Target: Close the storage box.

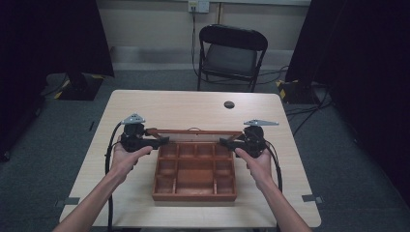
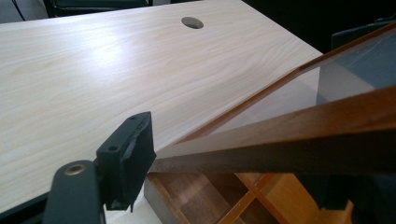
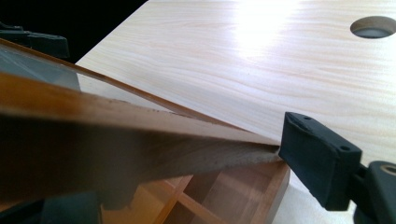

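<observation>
One wooden box sits near the middle of your table, split by thin partitions into many small compartments around a larger central one, and every compartment you can see is bare. Its glass-paned lid stands raised along the far edge, tilted up on its back side. Your left gripper meets the lid's left end; in the left gripper view one black jaw presses against the wooden frame, so it appears to pinch the lid. Your right gripper does the same at the right end, one jaw against the frame's corner. Beyond the table's far edge stands a black folding chair.
</observation>
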